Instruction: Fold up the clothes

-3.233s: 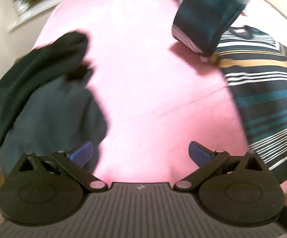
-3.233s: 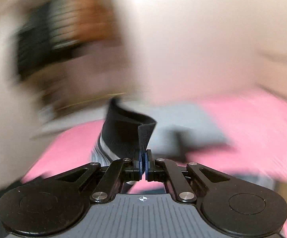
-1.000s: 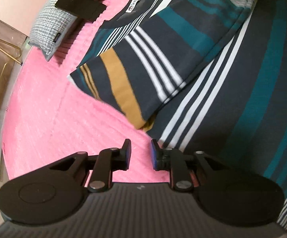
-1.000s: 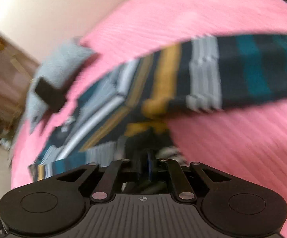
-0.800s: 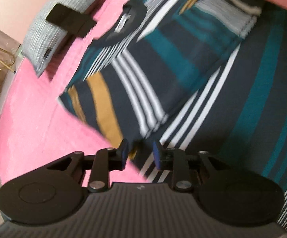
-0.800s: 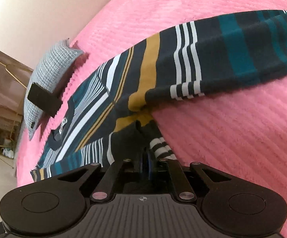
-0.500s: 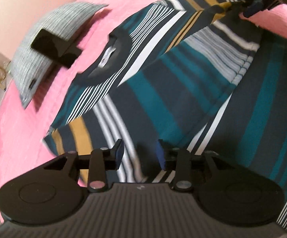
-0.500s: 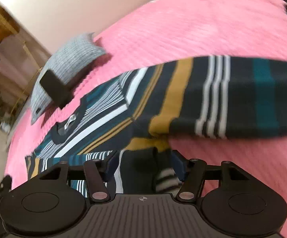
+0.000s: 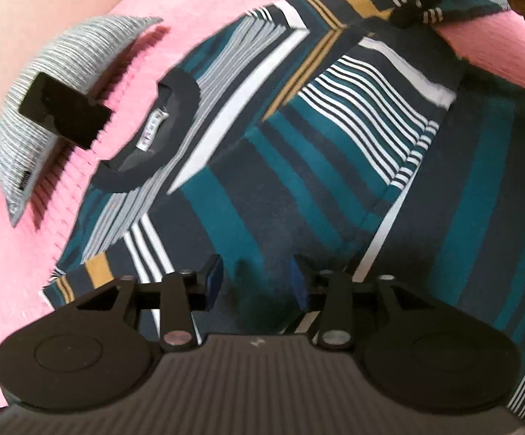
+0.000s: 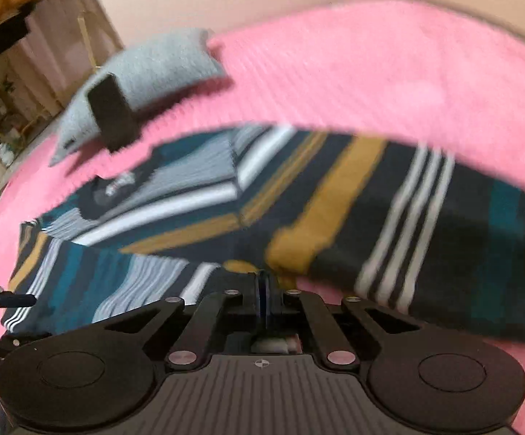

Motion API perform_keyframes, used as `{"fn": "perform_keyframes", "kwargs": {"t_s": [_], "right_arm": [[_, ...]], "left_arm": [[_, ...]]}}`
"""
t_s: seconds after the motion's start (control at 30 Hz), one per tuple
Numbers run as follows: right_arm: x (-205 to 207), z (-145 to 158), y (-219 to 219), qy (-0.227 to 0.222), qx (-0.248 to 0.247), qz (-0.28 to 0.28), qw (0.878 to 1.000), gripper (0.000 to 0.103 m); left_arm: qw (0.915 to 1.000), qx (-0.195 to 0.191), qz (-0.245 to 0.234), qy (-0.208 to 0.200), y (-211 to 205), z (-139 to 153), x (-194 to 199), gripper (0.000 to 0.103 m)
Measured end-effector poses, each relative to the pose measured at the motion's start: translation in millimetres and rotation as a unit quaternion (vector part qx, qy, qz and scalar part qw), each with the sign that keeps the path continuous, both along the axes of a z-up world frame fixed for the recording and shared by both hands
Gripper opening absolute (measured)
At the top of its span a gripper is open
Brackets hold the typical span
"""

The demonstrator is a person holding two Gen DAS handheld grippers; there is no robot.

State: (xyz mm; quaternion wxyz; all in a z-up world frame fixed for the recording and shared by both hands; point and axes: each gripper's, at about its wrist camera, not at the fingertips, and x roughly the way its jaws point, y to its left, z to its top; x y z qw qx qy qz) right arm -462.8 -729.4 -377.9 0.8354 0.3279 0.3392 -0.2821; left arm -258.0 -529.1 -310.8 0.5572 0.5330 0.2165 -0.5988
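Item: striped sweater (image 9: 298, 166), laid flat on the pink bed (image 10: 371, 72), one sleeve folded across the chest, presumably to square it. Left gripper (image 9: 255, 282) was held over the body, jaws part-open and opening, nothing pinched. Right gripper (image 10: 264, 290) was closed tight at the other sleeve's (image 10: 425, 224) edge; whether cloth was caught could not be told. Grey pillow (image 9: 66, 72) noted beside.

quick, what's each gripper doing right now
left gripper: jaws opening, nothing between them, over the striped shirt.
right gripper: shut; whether it pinches cloth cannot be told.
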Motion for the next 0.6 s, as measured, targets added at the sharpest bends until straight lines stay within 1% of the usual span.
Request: {"fn": "perform_keyframes", "kwargs": {"t_s": [0.07, 0.1, 0.13, 0.17, 0.2, 0.27, 0.33, 0.4, 0.47, 0.53, 0.57, 0.6], "right_arm": [[-7.3, -5.1, -6.6, -0.015, 0.03, -0.022, 0.999, 0.001], [-11.0, -5.0, -8.4, -0.023, 0.039, -0.032, 0.998, 0.009], [-15.1, -3.2, -8.8, -0.026, 0.043, -0.04, 0.998, 0.019], [-22.6, -1.9, -9.4, -0.03, 0.048, -0.054, 0.997, 0.041], [-33.2, -1.7, -10.9, -0.037, 0.057, -0.071, 0.995, 0.053], [-57.2, -3.0, -14.8, -0.046, 0.075, -0.107, 0.99, 0.053], [-93.3, -6.2, -21.6, -0.053, 0.097, -0.16, 0.981, 0.053], [-137.4, -8.4, -28.5, -0.064, 0.112, -0.227, 0.965, 0.053], [-180.8, -8.7, -34.0, -0.073, 0.115, -0.299, 0.944, 0.053], [-224.3, -11.0, -38.6, -0.085, 0.114, -0.378, 0.915, 0.053], [-244.3, -12.4, -41.1, -0.094, 0.114, -0.41, 0.9, 0.053], [-260.3, -14.5, -45.0, -0.109, 0.114, -0.432, 0.888, 0.053]], "left_arm": [[1.0, 0.007, -0.005, 0.0, -3.7, -4.7, -4.0, 0.036], [0.9999, 0.01, -0.008, 0.001, -5.5, -6.3, -6.4, 0.036], [0.9999, 0.011, -0.011, 0.001, -7.0, -7.0, -9.2, 0.036], [0.9998, 0.012, -0.015, 0.002, -8.5, -7.2, -12.3, 0.036], [0.9998, 0.012, -0.018, 0.002, -10.0, -7.5, -15.4, 0.036], [0.9995, 0.016, -0.025, 0.004, -14.5, -8.6, -22.5, 0.036], [0.9993, 0.02, -0.032, 0.004, -19.9, -10.4, -29.8, 0.036], [0.9989, 0.024, -0.04, 0.003, -26.3, -11.5, -37.7, 0.036], [0.9984, 0.026, -0.049, 0.004, -34.0, -11.6, -46.6, 0.036], [0.998, 0.028, -0.058, 0.0, -39.9, -10.7, -55.2, 0.036], [0.9977, 0.026, -0.062, 0.0, -41.6, -8.9, -60.4, 0.036], [0.9975, 0.024, -0.067, 0.001, -43.4, -7.0, -65.7, 0.038]]}}
